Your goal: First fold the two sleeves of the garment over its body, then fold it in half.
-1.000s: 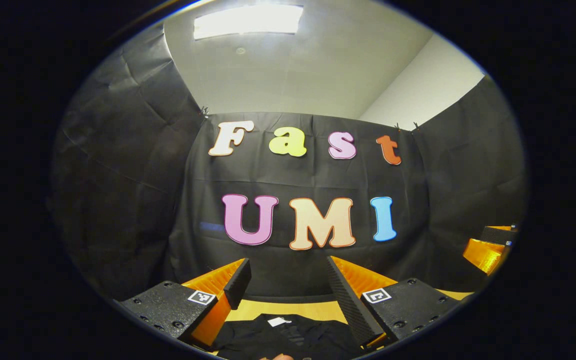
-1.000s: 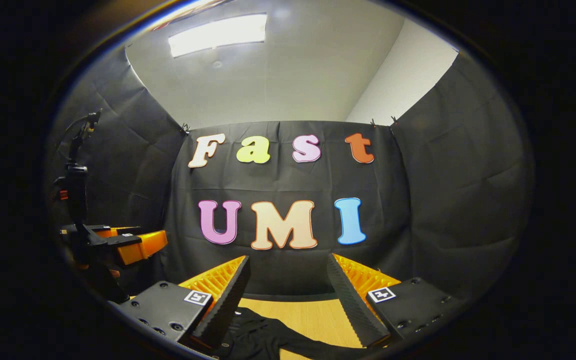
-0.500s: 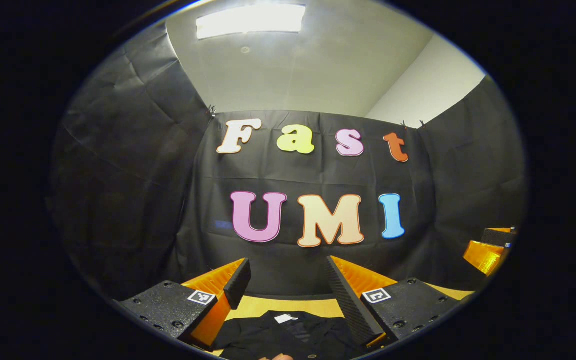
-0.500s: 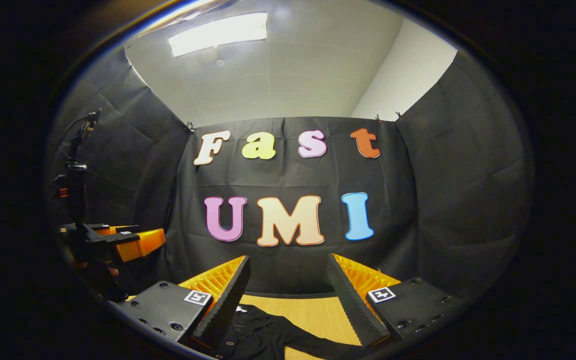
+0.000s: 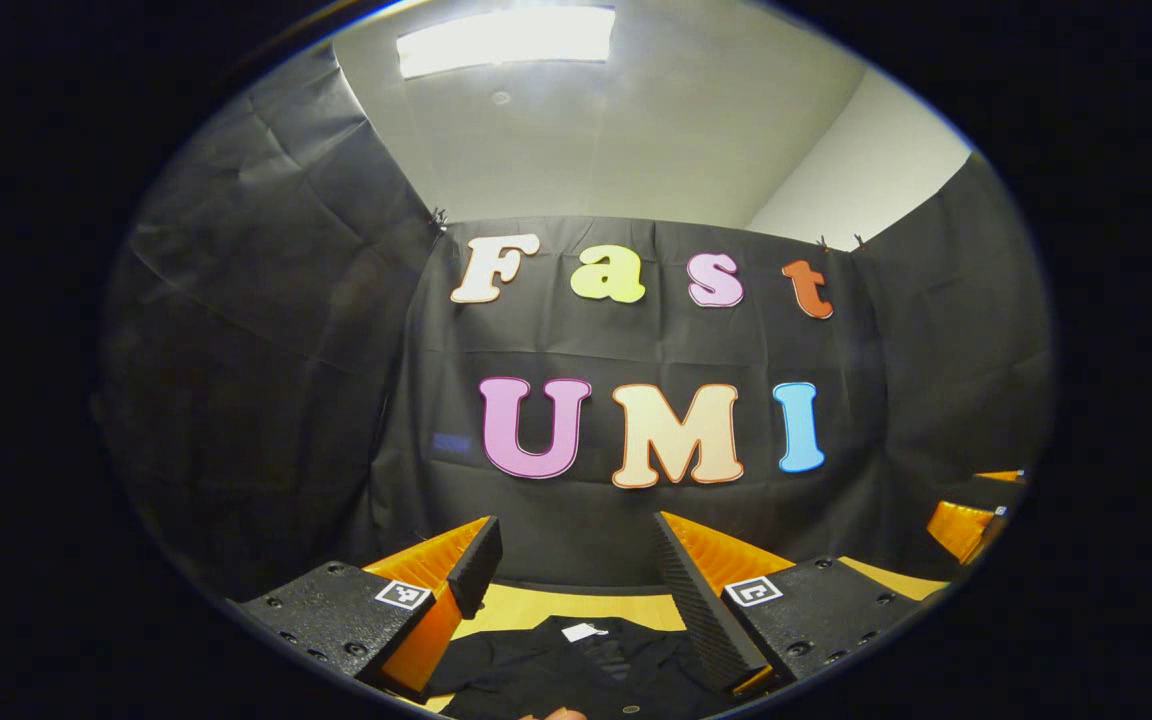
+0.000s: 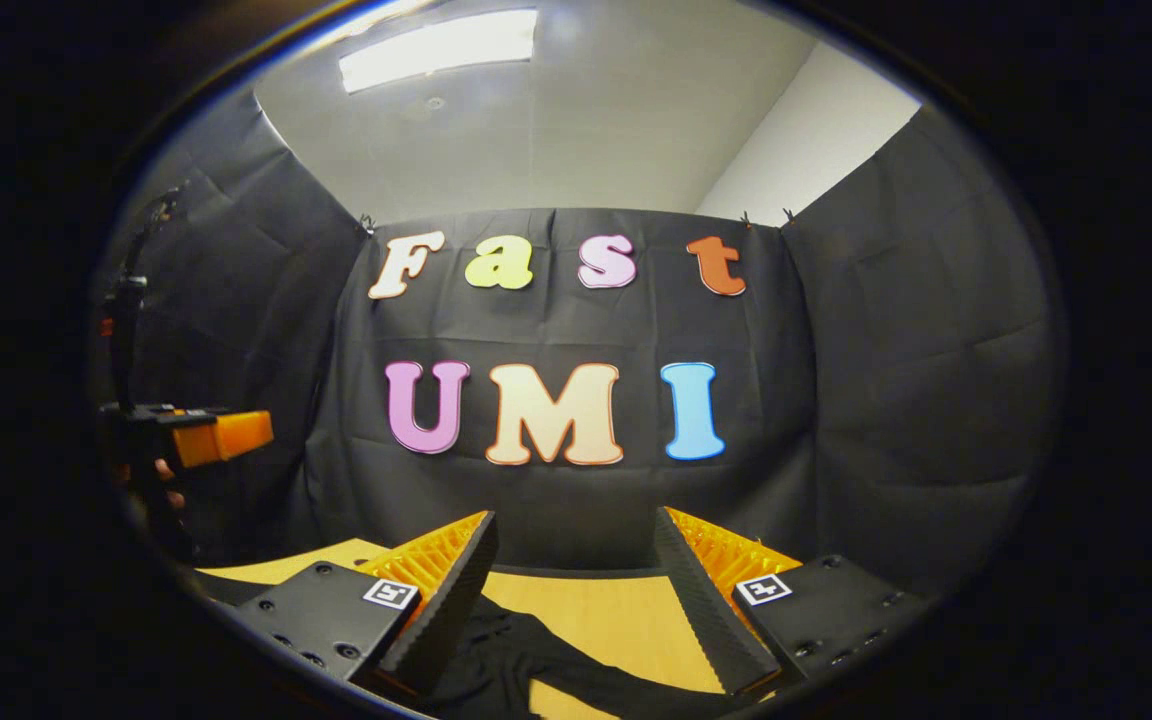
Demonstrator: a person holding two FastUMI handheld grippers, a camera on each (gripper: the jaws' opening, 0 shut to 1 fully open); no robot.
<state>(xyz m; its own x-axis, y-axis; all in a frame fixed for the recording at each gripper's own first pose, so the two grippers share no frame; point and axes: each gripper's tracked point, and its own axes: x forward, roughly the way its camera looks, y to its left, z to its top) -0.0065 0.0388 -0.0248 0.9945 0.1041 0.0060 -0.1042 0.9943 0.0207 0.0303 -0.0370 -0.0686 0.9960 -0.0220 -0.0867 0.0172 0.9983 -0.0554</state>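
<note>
At the bottom of the left gripper view, the black garment (image 5: 576,670) lies flat on the wooden surface (image 5: 536,608), directly ahead of and below the left tongs (image 5: 576,570), whose fingers are spread and hold nothing. A white neck tag (image 5: 584,631) at its far edge suggests that the collar points away, so I judge that the long axis runs forward from these tongs. Lower in the right gripper view, the right tongs (image 6: 576,570) are also spread, and a dark sleeve (image 6: 586,675) stretches to the lower right between the fingers. Each tong hangs above the cloth, so each sleeve seems nearest to its own side.
</note>
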